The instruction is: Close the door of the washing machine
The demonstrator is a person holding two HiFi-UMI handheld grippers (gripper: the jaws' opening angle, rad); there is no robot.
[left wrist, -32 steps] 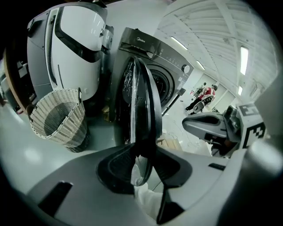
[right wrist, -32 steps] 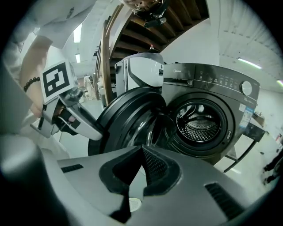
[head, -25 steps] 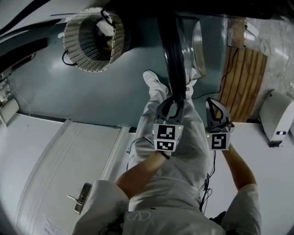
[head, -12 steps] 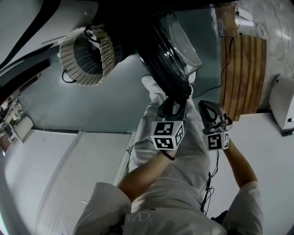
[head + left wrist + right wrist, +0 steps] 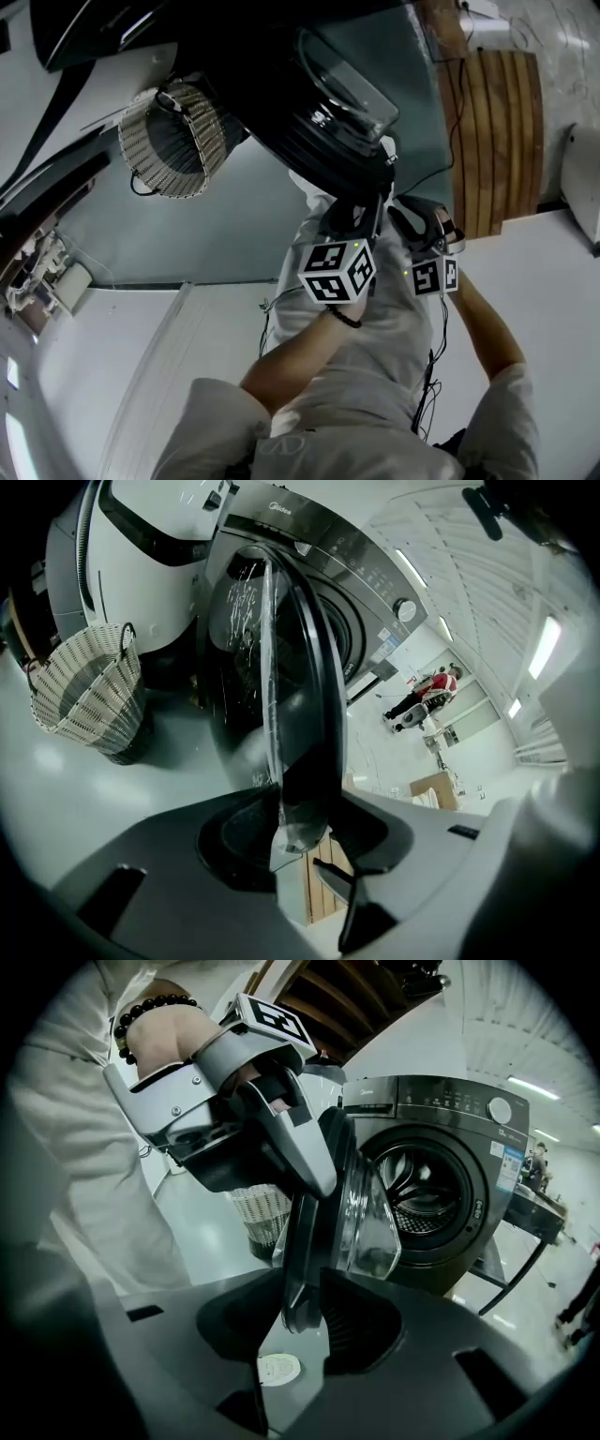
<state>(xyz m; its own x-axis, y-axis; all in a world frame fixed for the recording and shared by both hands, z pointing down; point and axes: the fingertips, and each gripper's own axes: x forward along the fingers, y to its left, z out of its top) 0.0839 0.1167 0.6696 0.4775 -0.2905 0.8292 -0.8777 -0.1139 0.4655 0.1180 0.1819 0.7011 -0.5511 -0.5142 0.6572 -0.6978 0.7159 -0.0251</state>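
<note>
A round black washing-machine door with a domed glass window (image 5: 309,131) hangs open at twelve o'clock in the head view. A second ago it stood edge-on and upright in that view. Now it slants toward the dark grey front-loading washing machine (image 5: 469,1110), so the swing home looks begun but unfinished, and the drum mouth is still uncovered.

Just below the door, the left gripper (image 5: 356,208) straddles its rim. Its jaws have just been widening and stand apart, the rim between them and not clamped. Beside it at three o'clock, the right gripper (image 5: 410,214) was pinched closed a moment ago. Its jaws have just sprung apart too, loosely bracketing the same rim. With both grips let go, the next move is probably a push rather than a pull.

At ten o'clock a pale woven wicker basket (image 5: 169,141) sits on the grey-green floor (image 5: 187,234) beside the machine, clear of the door. At two o'clock a slatted wooden panel (image 5: 497,122) stands well apart. Nothing visible lies between door and drum. The person's white-trousered legs (image 5: 375,328) stand directly beneath.
</note>
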